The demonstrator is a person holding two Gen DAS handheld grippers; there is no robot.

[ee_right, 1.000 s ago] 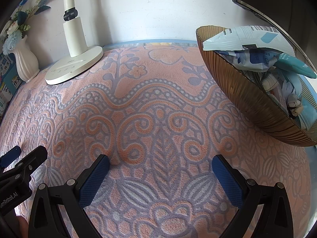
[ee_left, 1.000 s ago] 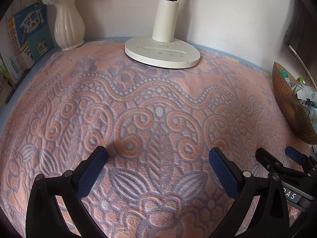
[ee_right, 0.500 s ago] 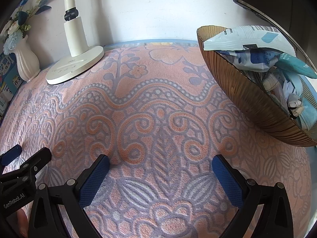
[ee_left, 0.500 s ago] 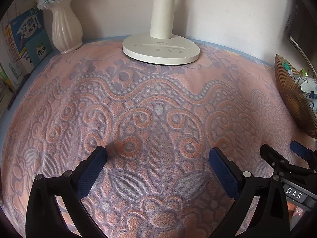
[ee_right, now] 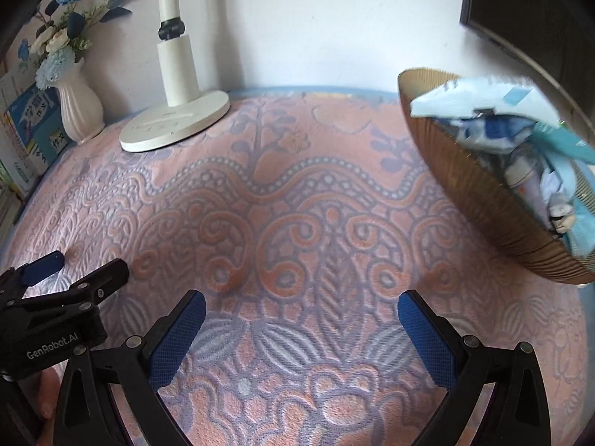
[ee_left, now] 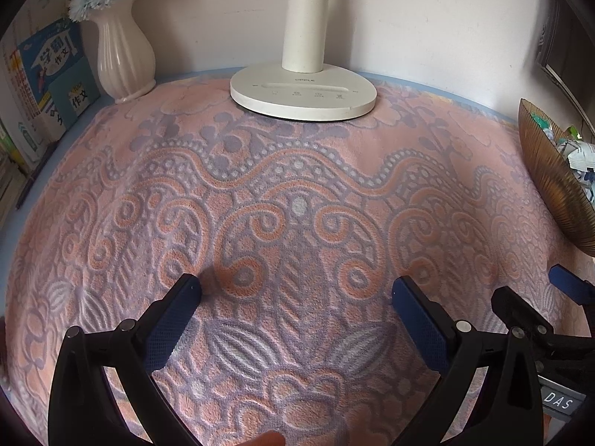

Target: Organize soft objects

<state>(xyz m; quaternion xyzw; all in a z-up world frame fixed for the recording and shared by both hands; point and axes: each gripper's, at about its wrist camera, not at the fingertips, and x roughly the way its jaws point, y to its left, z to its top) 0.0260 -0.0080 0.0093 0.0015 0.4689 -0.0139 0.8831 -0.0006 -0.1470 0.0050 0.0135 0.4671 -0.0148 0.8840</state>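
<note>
Left gripper (ee_left: pixel 295 290): hangs low over the patterned cloth, blue-padded fingers (ee_left: pixel 169 329) spread wide, with only cloth between them.
Right gripper (ee_right: pixel 302 306): just beside the left one and likewise low over the cloth, its fingers (ee_right: pixel 427 338) wide apart and holding nothing.
Soft packets (ee_right: pixel 483 102): piled in the ribbed brown bowl (ee_right: pixel 479 204) at the right side of the table; a pale blue pouch lies on top and sticks out over the rim, with darker blue and teal packs under it. From the left wrist view only a sliver of the heap shows.
Bowl: sits on the cloth's right edge, well apart from both grippers.
Cloth (ee_left: pixel 297 200): pink and lilac terry with raised scrolls, covering most of the table top.
Lamp (ee_left: pixel 303 93): white, with an oval base resting on the far edge of the cloth, against the wall.
Vase (ee_left: pixel 124 63): white, ribbed, upright in the far left corner, holding pale blue flowers.
Books (ee_left: pixel 48 81): standing on edge just left of the vase.
Person: part of a hand (ee_right: pixel 46 394) shows under the left gripper's body.
</note>
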